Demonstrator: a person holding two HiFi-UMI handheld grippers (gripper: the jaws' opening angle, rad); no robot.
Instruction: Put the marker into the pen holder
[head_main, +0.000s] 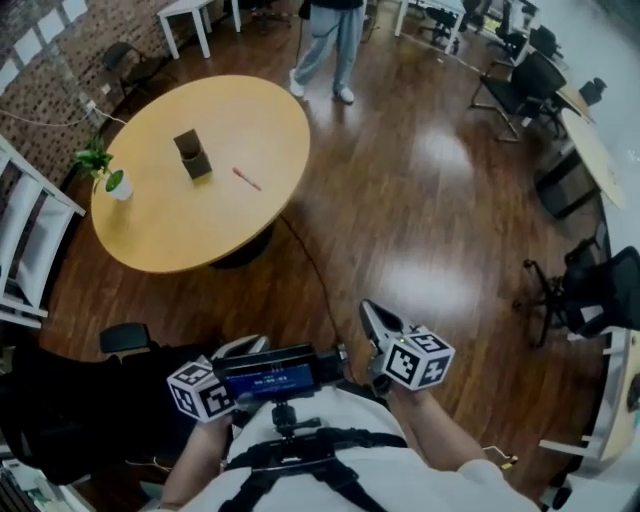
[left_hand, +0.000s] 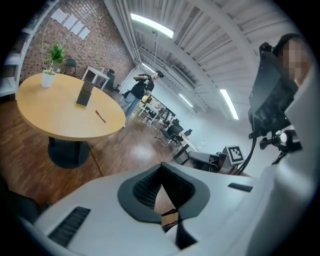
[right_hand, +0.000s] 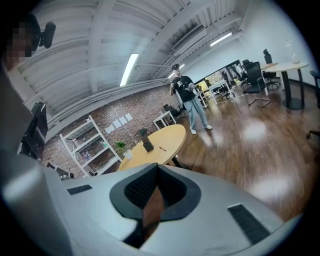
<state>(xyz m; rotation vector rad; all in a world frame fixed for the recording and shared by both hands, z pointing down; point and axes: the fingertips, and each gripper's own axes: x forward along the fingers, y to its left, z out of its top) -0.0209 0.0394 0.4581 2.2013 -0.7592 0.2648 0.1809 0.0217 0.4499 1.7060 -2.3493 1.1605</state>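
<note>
A red marker (head_main: 246, 179) lies flat on the round wooden table (head_main: 150, 230), just right of the dark, upright pen holder (head_main: 193, 155). Both grippers are held close to the person's body, far from the table, over the wooden floor. My left gripper (head_main: 243, 346) is shut and empty. The jaws of my right gripper (head_main: 370, 310) also meet, with nothing between them. In the left gripper view the marker (left_hand: 101, 116) and pen holder (left_hand: 85, 93) are far off beyond the gripper (left_hand: 161, 165). The right gripper view shows the pen holder (right_hand: 148, 145) and marker (right_hand: 162, 148) small, beyond the gripper (right_hand: 156, 167).
A potted plant (head_main: 110, 178) stands at the table's left edge. A person (head_main: 330, 40) stands beyond the table. A white shelf frame (head_main: 25, 240) is left of the table, and office chairs (head_main: 520, 85) and desks line the right side. A cable (head_main: 310, 265) runs across the floor.
</note>
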